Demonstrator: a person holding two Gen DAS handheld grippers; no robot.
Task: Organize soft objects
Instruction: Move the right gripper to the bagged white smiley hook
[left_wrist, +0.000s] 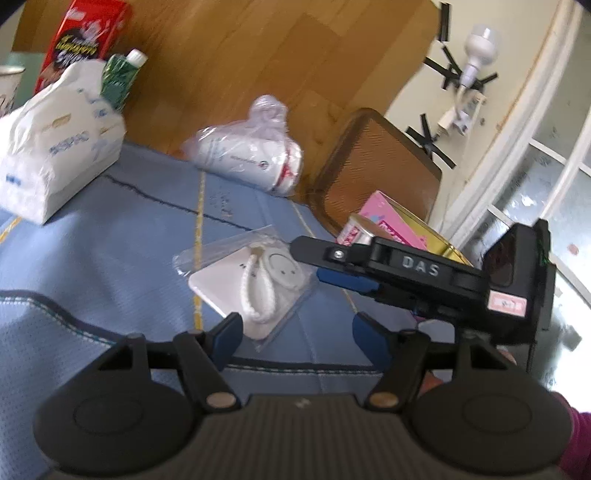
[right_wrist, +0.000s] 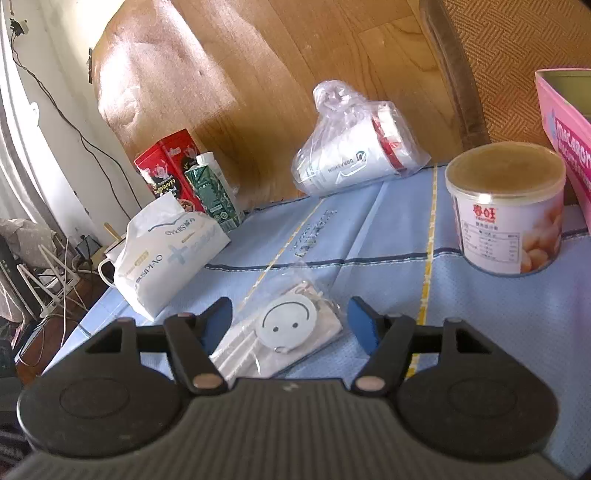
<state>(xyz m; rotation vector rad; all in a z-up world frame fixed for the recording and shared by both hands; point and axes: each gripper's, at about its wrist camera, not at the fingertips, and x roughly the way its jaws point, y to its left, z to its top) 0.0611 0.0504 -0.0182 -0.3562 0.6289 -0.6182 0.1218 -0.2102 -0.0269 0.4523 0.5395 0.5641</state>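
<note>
A clear plastic packet with a white smiley-face item (left_wrist: 255, 284) (right_wrist: 286, 328) lies on the blue tablecloth (left_wrist: 110, 251) (right_wrist: 369, 229). My left gripper (left_wrist: 297, 332) is open, just short of the packet. My right gripper (right_wrist: 290, 321) is open, its blue pads on either side of the packet; in the left wrist view it (left_wrist: 314, 258) reaches over the packet from the right. A white tissue pack (left_wrist: 55, 147) (right_wrist: 166, 251) stands at the left. A bagged stack of paper cups (left_wrist: 251, 151) (right_wrist: 354, 147) lies at the cloth's far edge.
A red box (left_wrist: 81, 40) (right_wrist: 166, 166) and a green carton (left_wrist: 122, 77) (right_wrist: 212, 192) stand behind the tissue pack. A can (right_wrist: 506, 210) and a pink box (left_wrist: 391, 221) (right_wrist: 565, 125) sit at the right. A woven chair (left_wrist: 380, 162) stands beyond the table edge.
</note>
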